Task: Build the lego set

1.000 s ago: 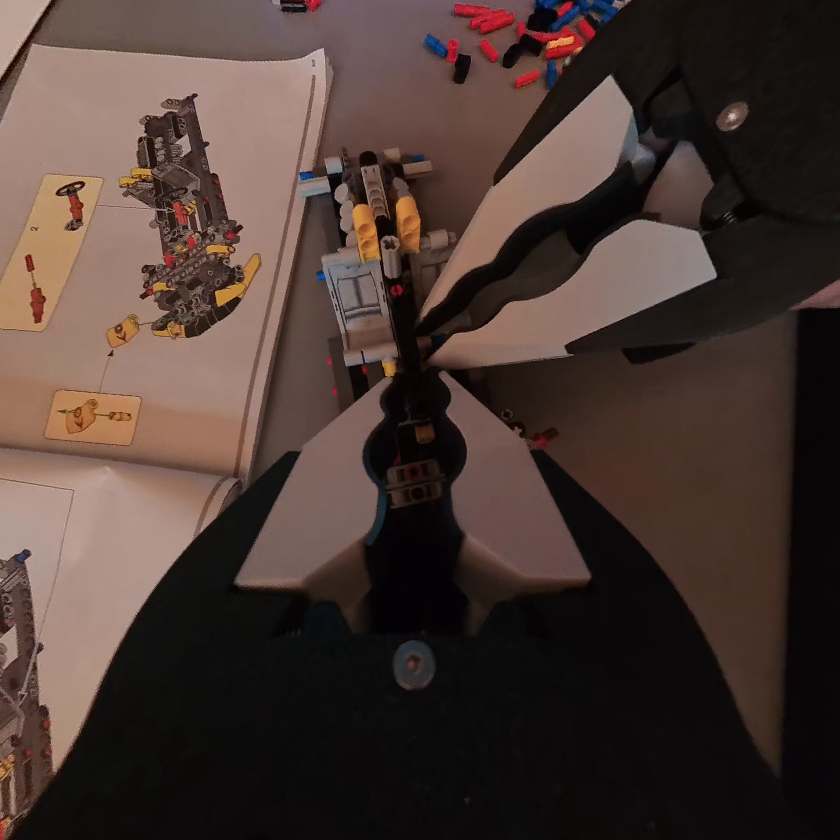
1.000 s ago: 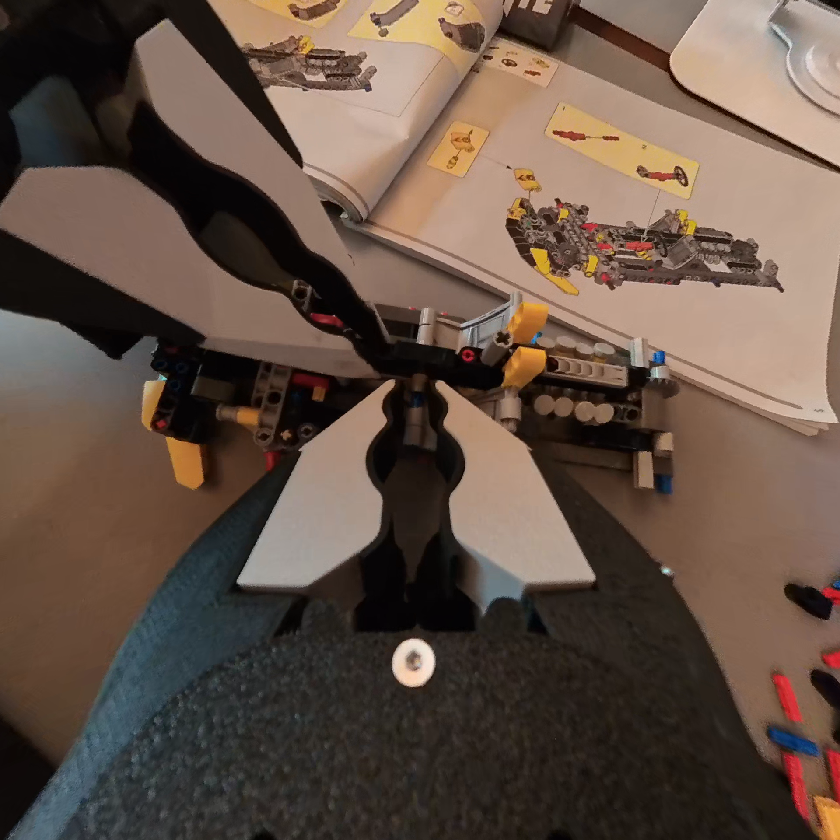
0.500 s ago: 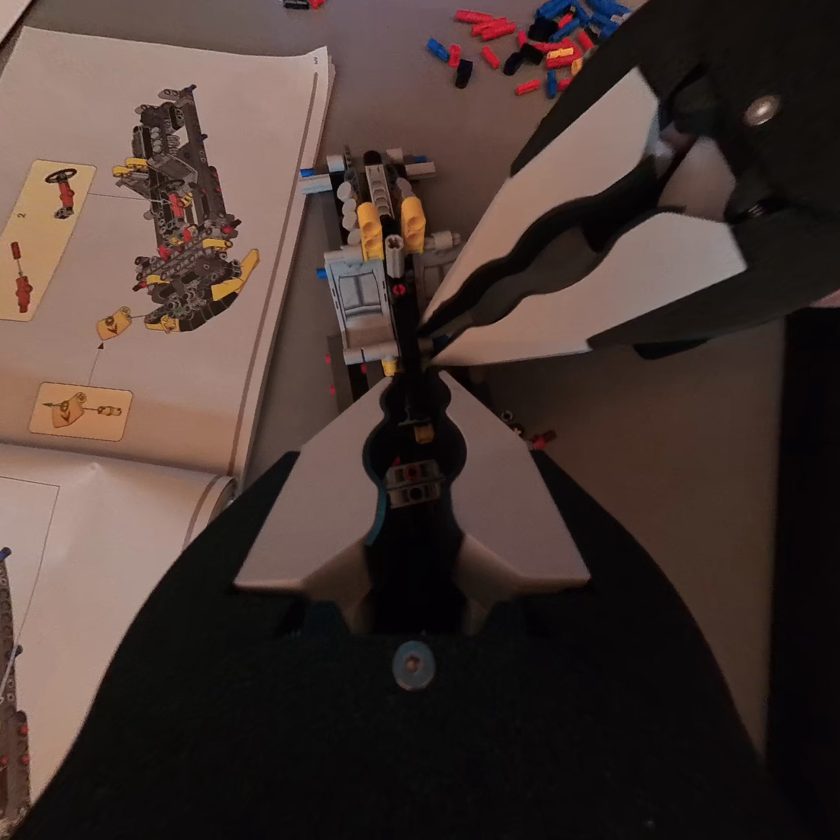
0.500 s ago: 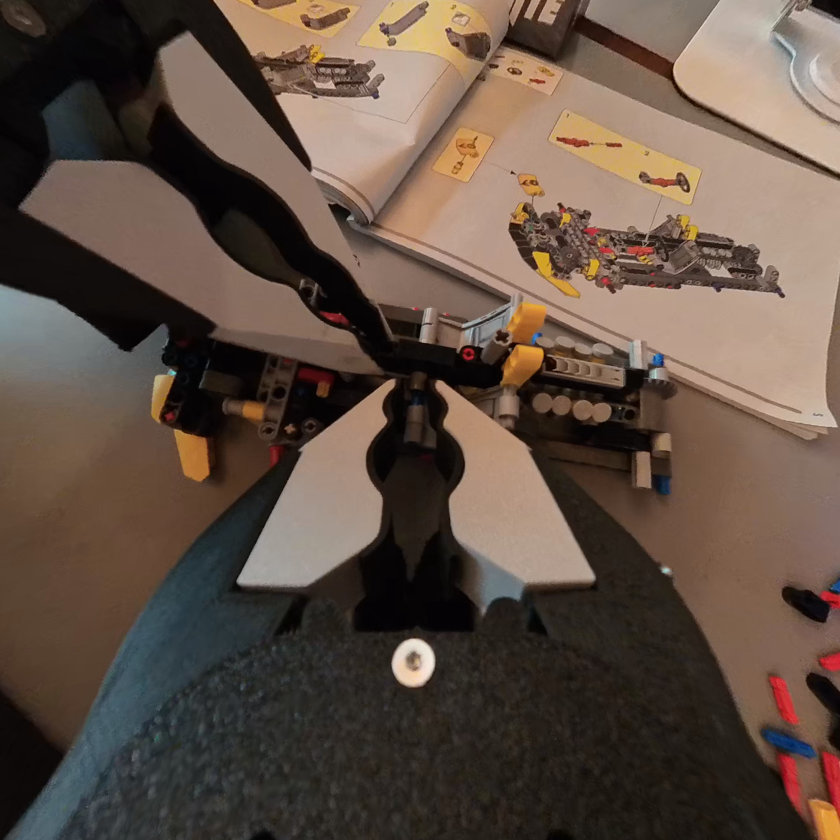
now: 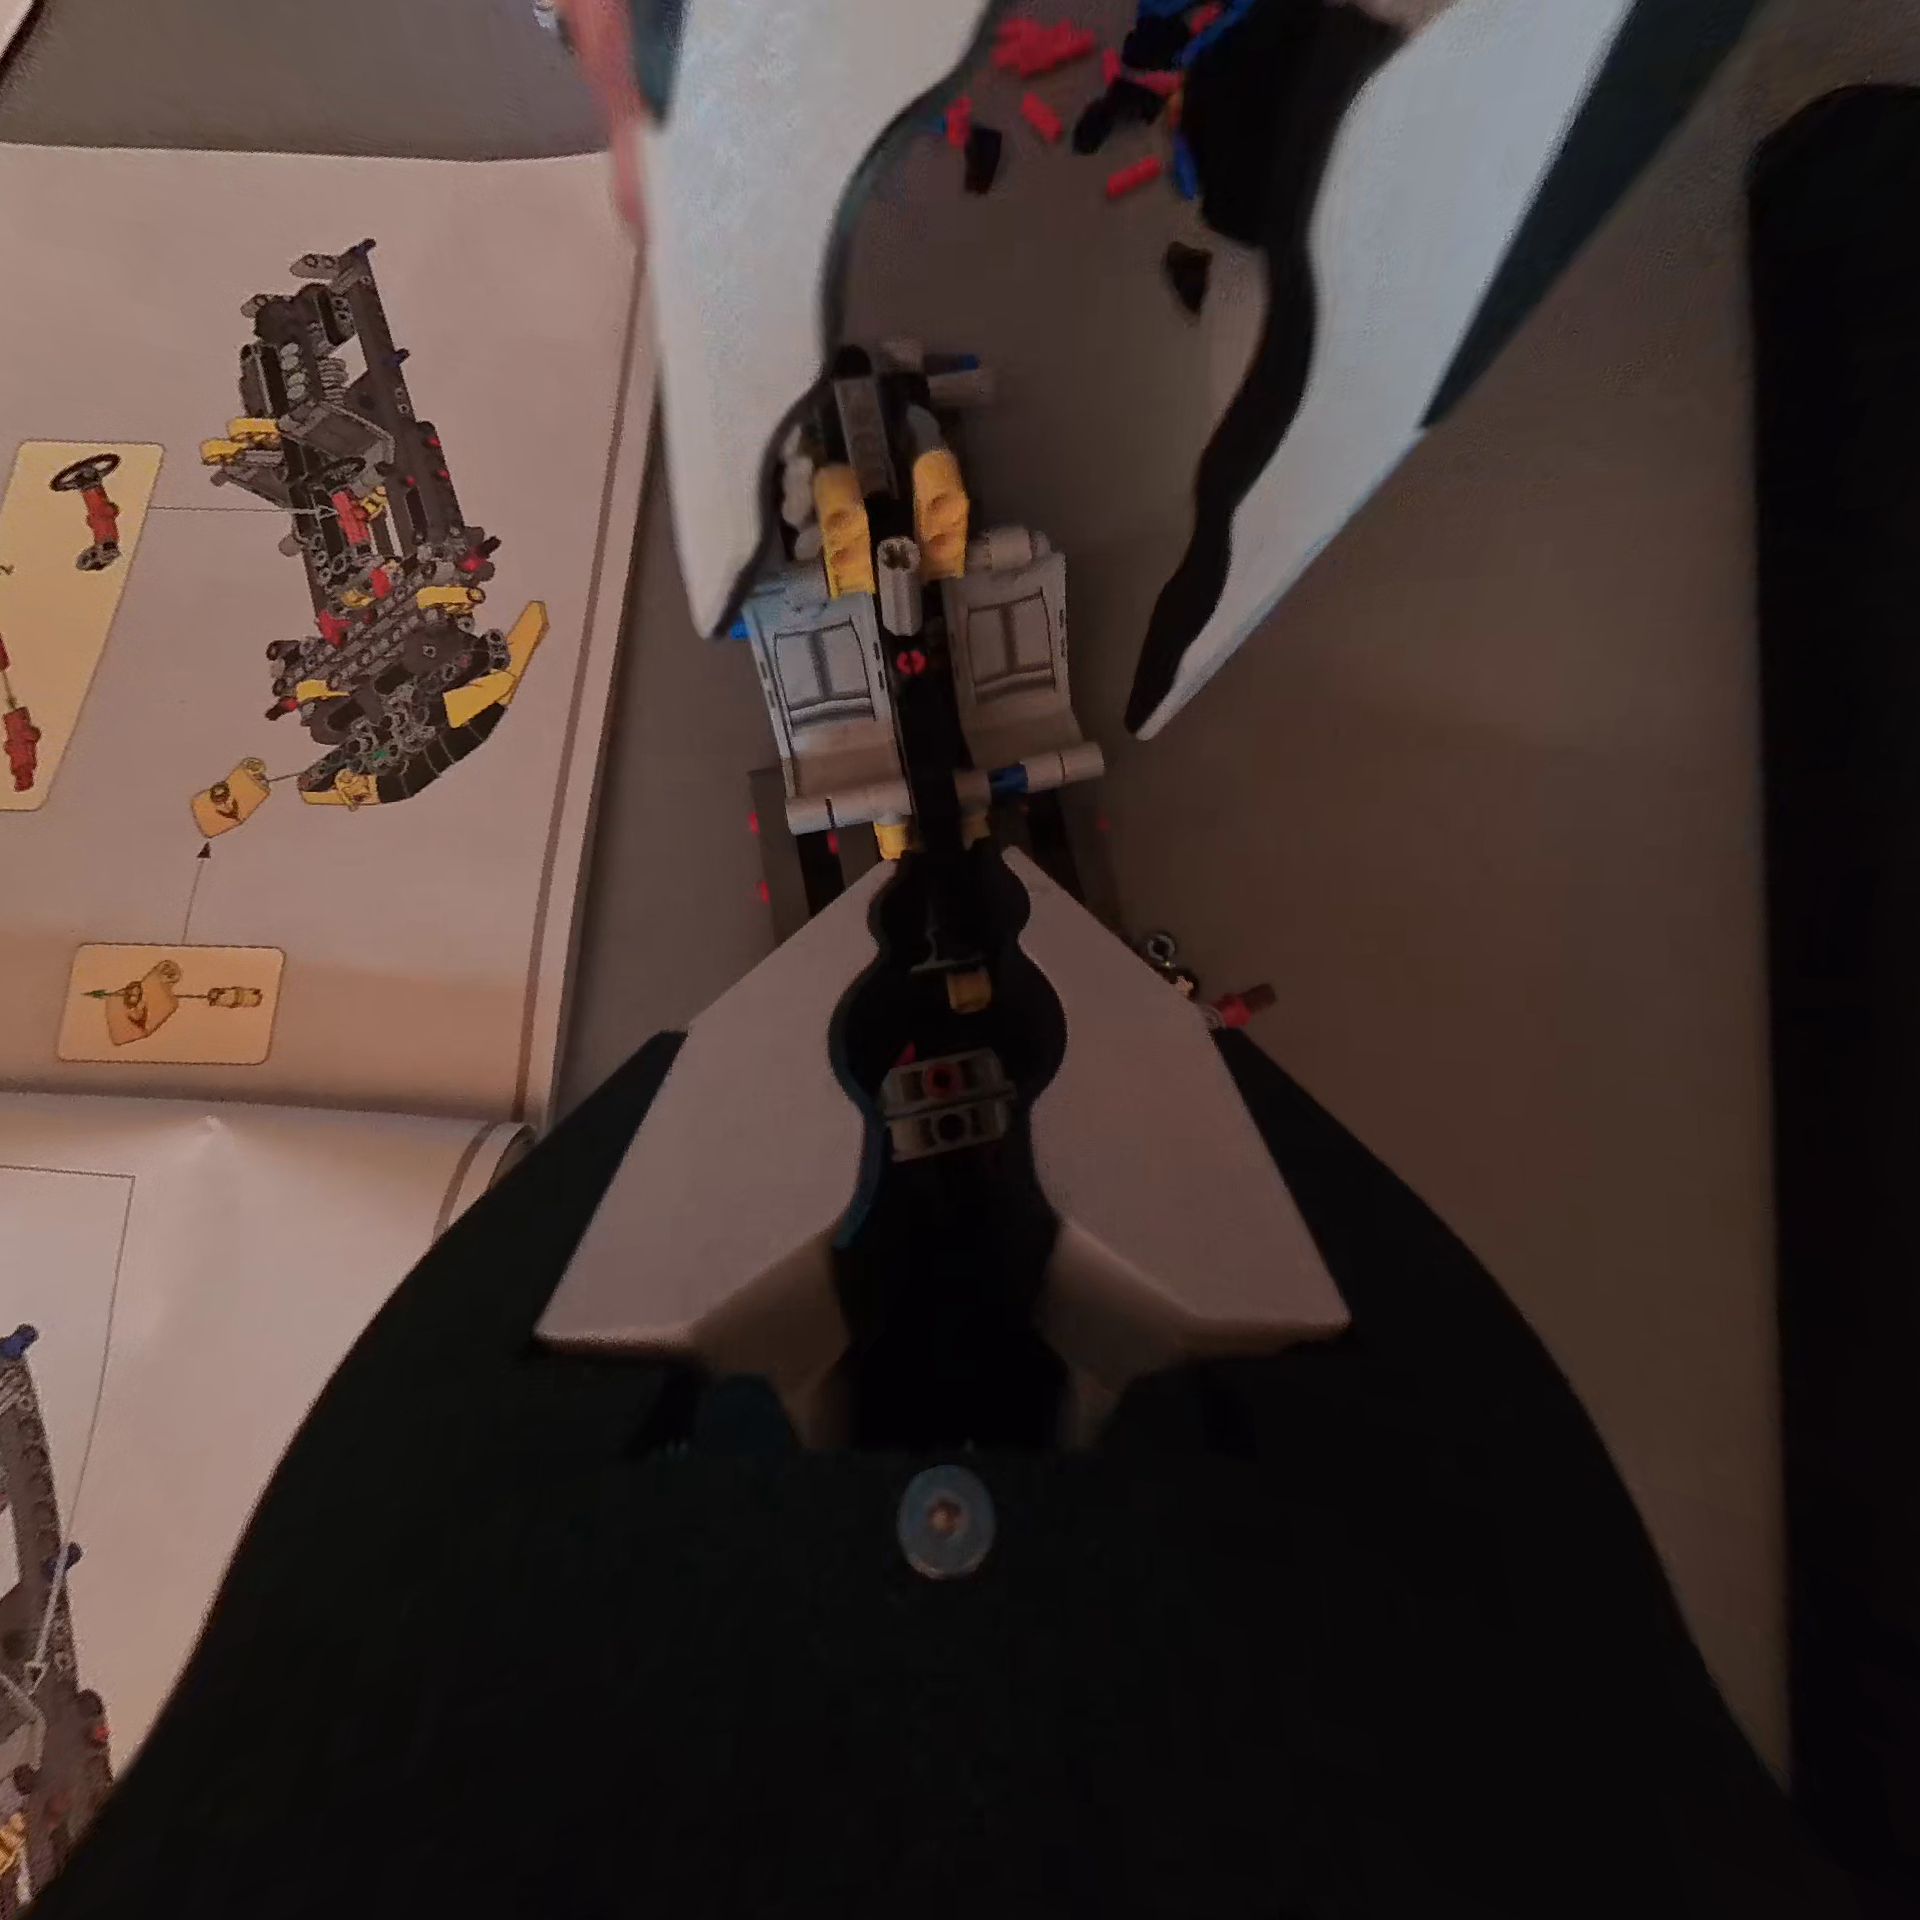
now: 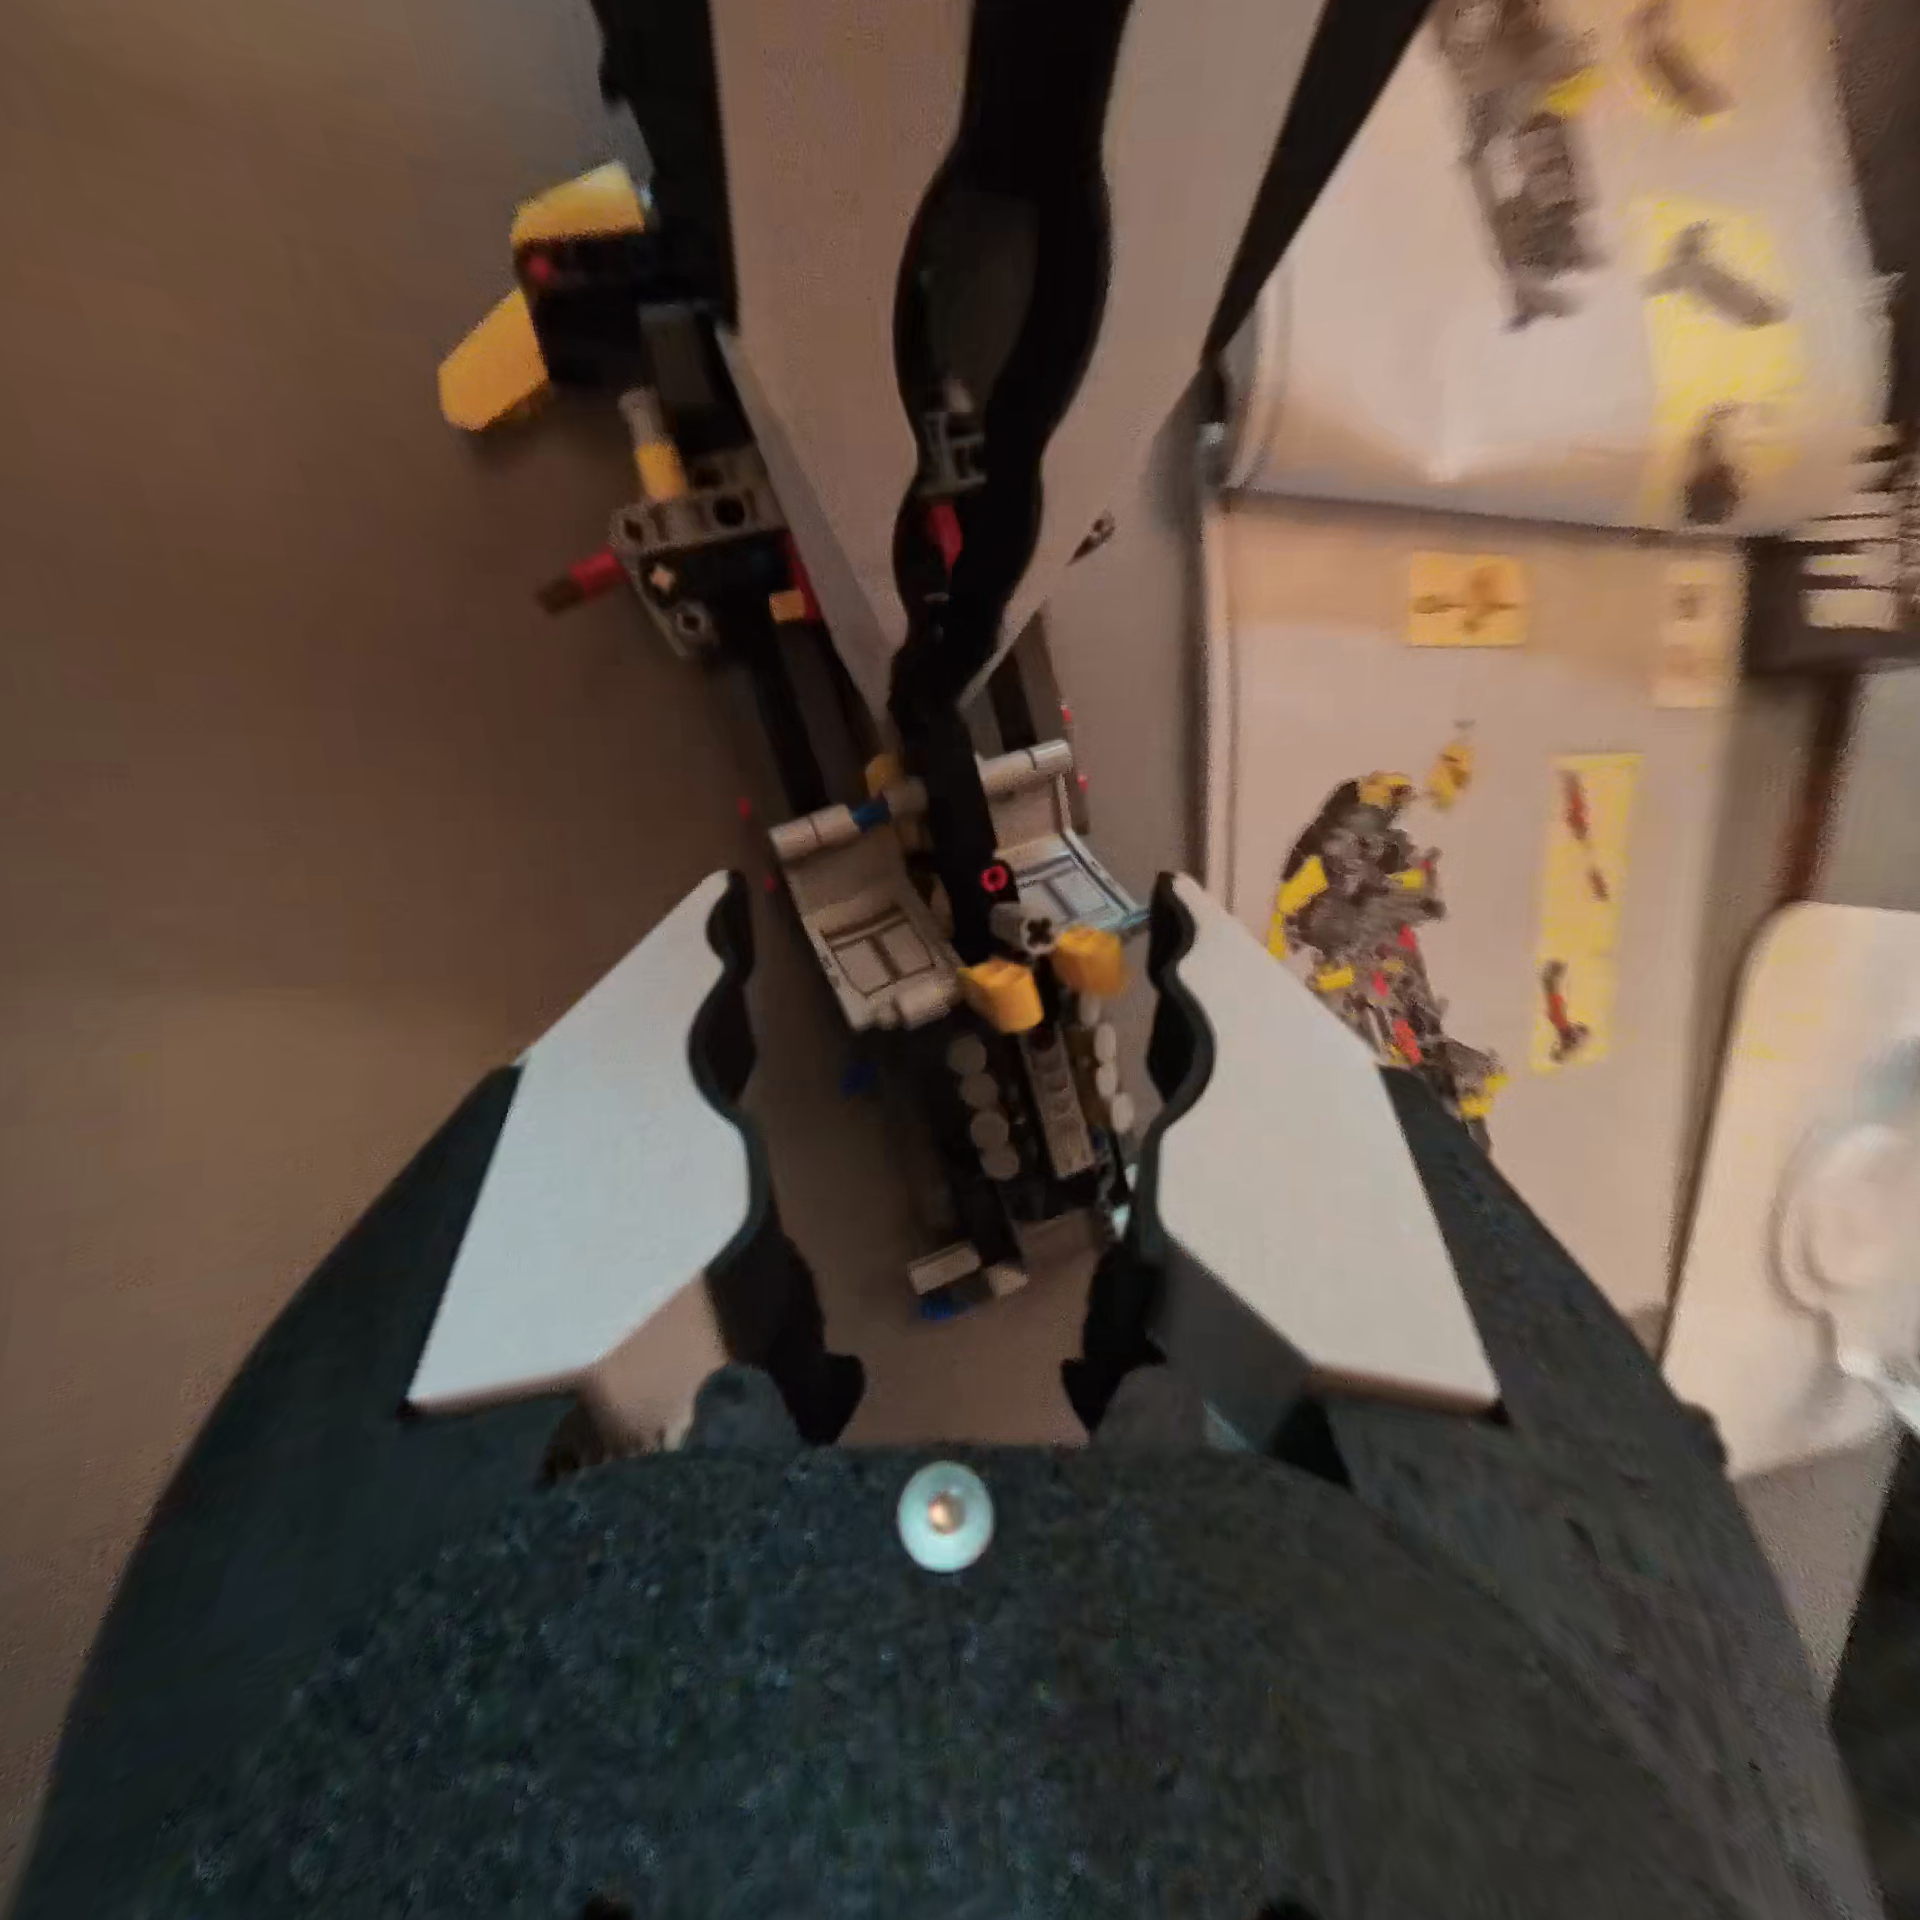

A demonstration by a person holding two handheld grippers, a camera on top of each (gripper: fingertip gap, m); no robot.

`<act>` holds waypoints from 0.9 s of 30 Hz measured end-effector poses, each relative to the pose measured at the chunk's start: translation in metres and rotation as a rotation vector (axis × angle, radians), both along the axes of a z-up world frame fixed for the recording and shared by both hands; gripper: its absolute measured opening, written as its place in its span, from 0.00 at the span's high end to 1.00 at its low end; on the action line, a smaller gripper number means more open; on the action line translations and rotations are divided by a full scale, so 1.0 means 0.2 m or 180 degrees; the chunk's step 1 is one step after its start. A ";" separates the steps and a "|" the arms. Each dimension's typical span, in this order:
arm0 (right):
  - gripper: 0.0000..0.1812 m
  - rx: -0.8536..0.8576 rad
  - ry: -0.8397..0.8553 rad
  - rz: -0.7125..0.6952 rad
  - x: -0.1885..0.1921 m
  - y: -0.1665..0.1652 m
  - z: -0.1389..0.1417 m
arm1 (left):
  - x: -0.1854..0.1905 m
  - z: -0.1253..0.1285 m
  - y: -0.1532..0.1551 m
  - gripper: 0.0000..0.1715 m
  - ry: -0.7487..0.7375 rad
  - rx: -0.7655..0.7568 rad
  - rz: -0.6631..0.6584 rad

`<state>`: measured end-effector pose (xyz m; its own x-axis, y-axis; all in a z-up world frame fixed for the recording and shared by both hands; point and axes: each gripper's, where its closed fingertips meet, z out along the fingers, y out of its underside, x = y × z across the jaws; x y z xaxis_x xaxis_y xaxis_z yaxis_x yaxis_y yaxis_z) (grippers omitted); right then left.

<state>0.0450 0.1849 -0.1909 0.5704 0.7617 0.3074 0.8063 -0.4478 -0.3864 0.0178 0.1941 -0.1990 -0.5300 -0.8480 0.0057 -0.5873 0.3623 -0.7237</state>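
The lego model (image 5: 821, 675), a long black and grey car frame with two grey seats and yellow parts, lies on the brown table. My left gripper (image 5: 948, 883) is shut on the model's black centre beam near its front half. In the right wrist view the left gripper (image 6: 935, 675) comes in from the top, closed on that beam. My right gripper (image 6: 945, 904) is open and empty, its fingers (image 6: 623, 1122) either side of the model's rear end (image 6: 997, 1122) without touching it. In the left wrist view the right gripper (image 5: 930, 675) shows open above the model's far end.
The open instruction booklet (image 5: 312, 675) lies left of the model and also shows in the right wrist view (image 6: 1455, 727). Loose red, blue and black pieces (image 5: 1091, 114) are scattered beyond the model. A few small pieces (image 5: 1205, 987) lie beside my left gripper. A white stand base (image 6: 1818, 1195) is at the right. My two grippers' fingertips are within a few centimetres of each other.
My right gripper has let go of the model, opened wide and swung round to the model's rear end, now facing the left gripper. The left gripper keeps its hold.
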 end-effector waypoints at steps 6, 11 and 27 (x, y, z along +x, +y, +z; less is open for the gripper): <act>0.58 -0.0548 0.0225 0.0435 -0.06 0.05 -0.07 | 0.00 0.00 -0.01 0.97 0.0008 -0.0109 -0.0048; 0.62 -0.0823 0.0214 0.0555 -0.07 0.02 -0.13 | 0.00 0.00 -0.01 0.97 0.0008 -0.0114 -0.0049; 0.63 -0.1075 0.0715 0.0353 -0.07 0.02 -0.07 | -0.01 0.01 -0.01 0.97 -0.0001 -0.0149 -0.0053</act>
